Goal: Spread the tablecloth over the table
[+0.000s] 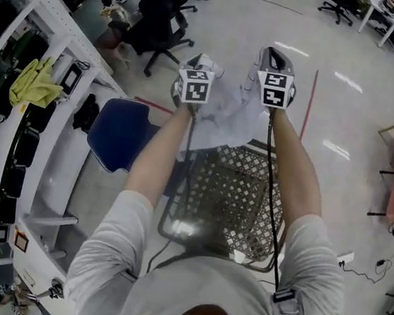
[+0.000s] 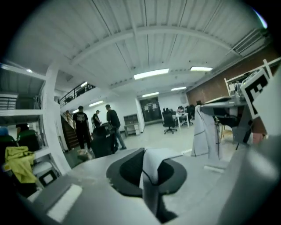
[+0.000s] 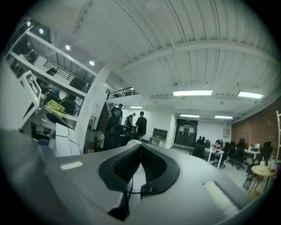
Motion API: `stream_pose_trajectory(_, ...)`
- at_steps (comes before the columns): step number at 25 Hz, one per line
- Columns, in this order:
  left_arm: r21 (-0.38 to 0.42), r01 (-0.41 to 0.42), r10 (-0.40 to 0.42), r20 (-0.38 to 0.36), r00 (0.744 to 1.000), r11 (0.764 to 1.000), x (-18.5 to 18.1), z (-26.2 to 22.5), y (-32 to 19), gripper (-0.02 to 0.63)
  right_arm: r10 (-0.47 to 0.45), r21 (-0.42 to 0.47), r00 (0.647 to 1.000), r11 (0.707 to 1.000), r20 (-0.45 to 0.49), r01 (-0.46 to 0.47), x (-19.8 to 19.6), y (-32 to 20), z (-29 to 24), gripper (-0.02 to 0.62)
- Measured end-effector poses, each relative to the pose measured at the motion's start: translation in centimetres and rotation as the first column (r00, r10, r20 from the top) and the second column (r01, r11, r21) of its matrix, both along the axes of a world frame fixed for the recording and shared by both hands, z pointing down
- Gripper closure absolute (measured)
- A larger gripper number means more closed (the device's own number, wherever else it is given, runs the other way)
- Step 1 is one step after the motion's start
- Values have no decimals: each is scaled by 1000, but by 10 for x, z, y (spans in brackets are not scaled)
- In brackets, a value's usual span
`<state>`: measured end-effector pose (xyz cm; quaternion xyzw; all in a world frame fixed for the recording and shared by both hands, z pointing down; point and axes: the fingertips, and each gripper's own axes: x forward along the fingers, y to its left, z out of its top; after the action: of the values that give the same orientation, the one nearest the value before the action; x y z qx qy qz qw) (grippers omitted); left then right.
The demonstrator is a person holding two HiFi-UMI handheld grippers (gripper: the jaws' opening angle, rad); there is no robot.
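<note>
Closest in, my two bare forearms reach out over the dark metal table with the lattice-pattern top. Left claw is clenched on a fold of the pale white fabric tablecloth; in the left gripper view a strip of it with a dark hem line stands pinched between the pads. Right claw is clenched too, with white cloth caught in the closed jaws. The two claws are side by side, near each other and raised. The tablecloth hangs bunched between and below them over the table's far edge, so most of the top is bare. On the left are a blue plastic chair and white metal shelving holding a yellow rag. Beyond that are a black office chair and people standing far off.
</note>
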<state>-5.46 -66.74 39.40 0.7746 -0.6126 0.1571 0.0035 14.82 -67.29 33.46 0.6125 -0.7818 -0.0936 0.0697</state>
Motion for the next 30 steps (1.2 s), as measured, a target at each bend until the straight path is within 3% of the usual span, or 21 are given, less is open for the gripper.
stream_pose_trajectory(2,-168,27,-28,-1,1000,985,-18,60,-4,586,-53,-106,999,993,-5,52,-12,-13,56,588)
stream_pose_trajectory(4,-296,31,-42,-28,999,955,-26,89,-13,586,-91,-166,994,983,-68,78,-21,-25,97,588)
stream_pose_trajectory(6,-308,1,-18,-51,999,951,-13,79,-39,586,-88,-173,989,983,-123,66,-20,-42,106,588)
stream_pose_trajectory(9,-167,-47,27,-124,992,985,27,-1,-95,586,0,-90,997,996,-79,-7,16,-79,41,588)
stream_pose_trajectory(11,3,-65,64,-205,977,998,53,-91,-124,586,80,24,997,997,5,-80,65,-92,-43,588)
stream_pose_trajectory(12,108,-71,95,-237,967,992,64,-144,-130,586,119,97,992,988,44,-123,93,-89,-89,588)
stream_pose_trajectory(14,330,-57,156,-280,947,942,74,-250,-125,586,188,242,977,948,104,-208,149,-70,-175,588)
stream_pose_trajectory(16,477,-34,208,-316,926,878,76,-330,-110,586,237,348,964,899,121,-265,195,-44,-238,588)
stream_pose_trajectory(18,533,-10,217,-328,920,846,71,-373,-98,586,277,399,954,867,111,-298,231,-20,-275,588)
stream_pose_trajectory(20,551,10,211,-335,918,834,66,-390,-85,586,314,416,944,848,106,-329,261,3,-293,588)
stream_pose_trajectory(22,535,31,181,-339,923,844,57,-382,-72,586,341,415,936,842,82,-343,275,24,-296,588)
stream_pose_trajectory(24,485,50,140,-348,927,873,40,-355,-63,586,353,393,935,856,34,-337,271,40,-284,588)
stream_pose_trajectory(30,265,106,8,-398,917,958,-50,-203,-17,586,380,288,925,885,7,-366,270,116,-199,588)
